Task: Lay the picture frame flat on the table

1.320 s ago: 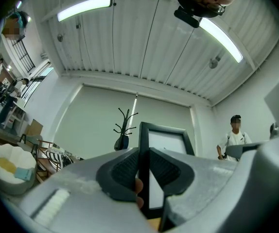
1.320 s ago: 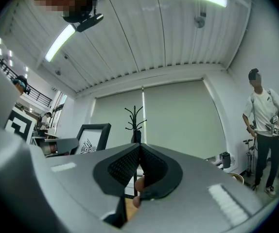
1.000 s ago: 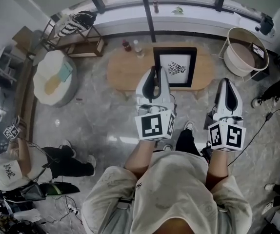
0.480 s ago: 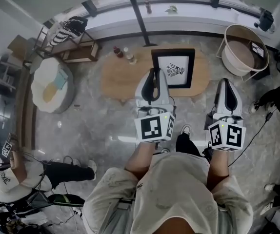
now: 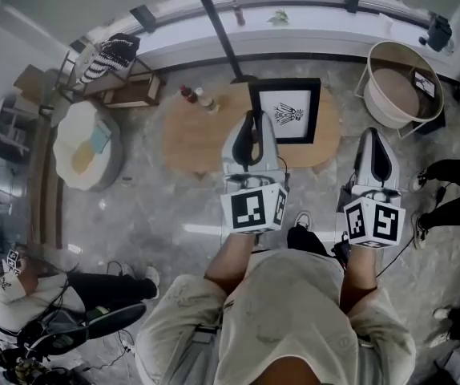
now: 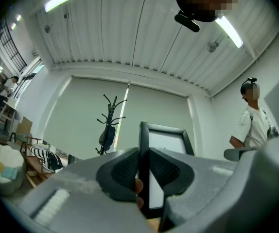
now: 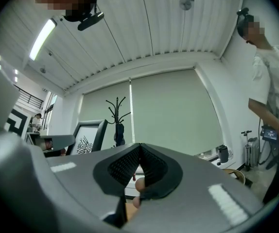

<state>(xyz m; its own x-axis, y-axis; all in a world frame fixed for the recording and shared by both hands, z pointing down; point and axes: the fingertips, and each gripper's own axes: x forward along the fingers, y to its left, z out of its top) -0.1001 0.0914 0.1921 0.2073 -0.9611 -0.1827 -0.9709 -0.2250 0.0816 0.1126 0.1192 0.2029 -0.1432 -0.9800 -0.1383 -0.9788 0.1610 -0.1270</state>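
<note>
Left gripper view: the left hand-held gripper (image 6: 143,155) clamps the picture frame (image 6: 165,127) by its edge; the right hand-held gripper (image 7: 140,152) is closed, empty.

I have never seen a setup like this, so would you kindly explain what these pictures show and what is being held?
There is no robot here: a person holds a hand-held gripper in each hand. The head view comes from a camera on the person's head, looking steeply down at both tools; the cubes with square markers are part of them. The other two views come from a camera riding on each gripper, looking along its fingers. Ahead stands an oval wooden table with two bottles near its left end. The left gripper has its fingers closed on the side edge of a black picture frame, which stands upright rather than flat. The right gripper is closed and holds nothing.
</note>
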